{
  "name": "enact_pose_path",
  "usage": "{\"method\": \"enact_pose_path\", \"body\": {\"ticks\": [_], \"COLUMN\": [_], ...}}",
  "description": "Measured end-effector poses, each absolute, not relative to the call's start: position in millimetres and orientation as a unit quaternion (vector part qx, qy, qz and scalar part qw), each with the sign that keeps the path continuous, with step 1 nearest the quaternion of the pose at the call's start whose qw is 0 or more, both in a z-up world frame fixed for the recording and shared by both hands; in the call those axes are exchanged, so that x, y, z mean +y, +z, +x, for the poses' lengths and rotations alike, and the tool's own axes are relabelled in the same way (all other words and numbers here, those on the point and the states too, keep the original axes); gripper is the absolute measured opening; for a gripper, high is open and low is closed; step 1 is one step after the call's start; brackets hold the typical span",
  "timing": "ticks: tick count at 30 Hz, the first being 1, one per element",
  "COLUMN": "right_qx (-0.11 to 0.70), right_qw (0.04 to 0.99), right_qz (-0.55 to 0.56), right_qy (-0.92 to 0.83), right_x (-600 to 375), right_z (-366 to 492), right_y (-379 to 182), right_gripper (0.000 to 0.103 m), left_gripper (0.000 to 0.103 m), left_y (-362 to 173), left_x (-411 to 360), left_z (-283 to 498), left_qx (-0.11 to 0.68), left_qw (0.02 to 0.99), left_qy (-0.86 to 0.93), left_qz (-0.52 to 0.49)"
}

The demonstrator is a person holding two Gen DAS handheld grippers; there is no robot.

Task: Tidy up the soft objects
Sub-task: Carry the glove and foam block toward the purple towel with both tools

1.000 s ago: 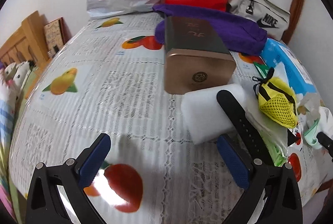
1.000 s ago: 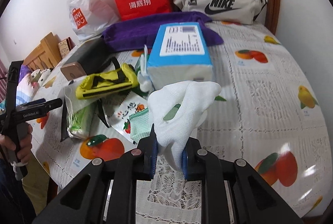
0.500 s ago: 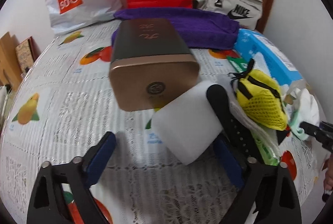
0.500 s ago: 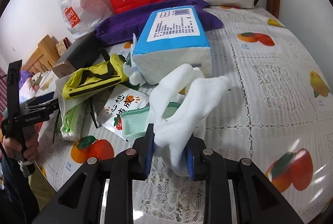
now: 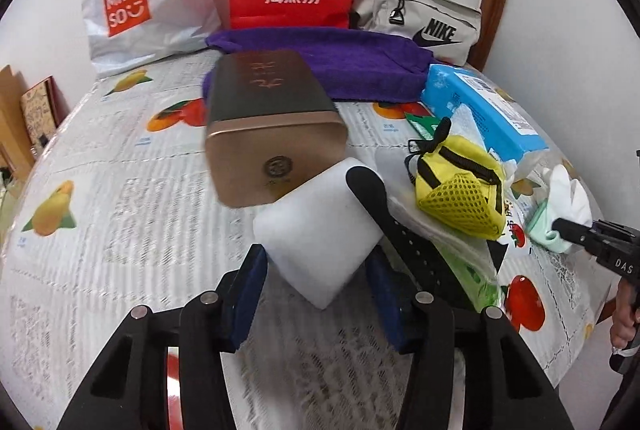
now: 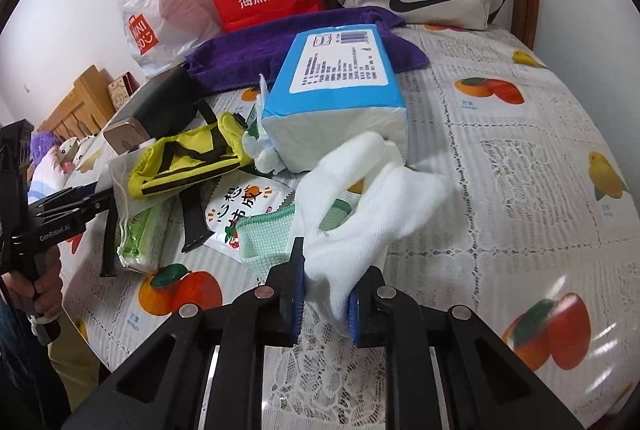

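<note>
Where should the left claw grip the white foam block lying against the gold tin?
Grip the white foam block across its two long flat sides at the near end, coming from the front: that end pokes free toward the left claw, while the far end touches the gold rectangular tin and the black strap crowds its right edge.

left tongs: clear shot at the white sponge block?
Probably yes. The left tongs have been closing with the white sponge block between them; only the black strap crowds its right side.
</note>
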State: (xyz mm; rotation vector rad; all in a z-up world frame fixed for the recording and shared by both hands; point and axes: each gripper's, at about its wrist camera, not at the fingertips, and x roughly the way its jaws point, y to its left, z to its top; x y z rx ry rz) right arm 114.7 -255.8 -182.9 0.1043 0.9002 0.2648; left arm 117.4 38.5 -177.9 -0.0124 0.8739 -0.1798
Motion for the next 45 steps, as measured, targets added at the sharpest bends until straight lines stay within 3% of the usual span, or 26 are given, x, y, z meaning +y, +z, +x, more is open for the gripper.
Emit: {"method": "enact_pose_path", "body": {"ticks": [26, 45], "right_qx": [0.39, 0.352], "right_qw": [0.911, 0.919], "right_qz": [0.068, 0.054], "right_qy": [0.12, 0.166], "right_x": [-265, -244], "right_z": [102, 155], "right_y": [-129, -77], "right_gripper": [0.017, 0.017], "left_gripper": [0.049, 0.049], "left_y": [-119, -84], "left_x": [87, 73], "left_z": [99, 153], "left_qx": [0.383, 0.382], "left_qw": [0.923, 0.923], "left_qy": [0.033, -0.001], "left_qz": [-0.014, -0.047]}}
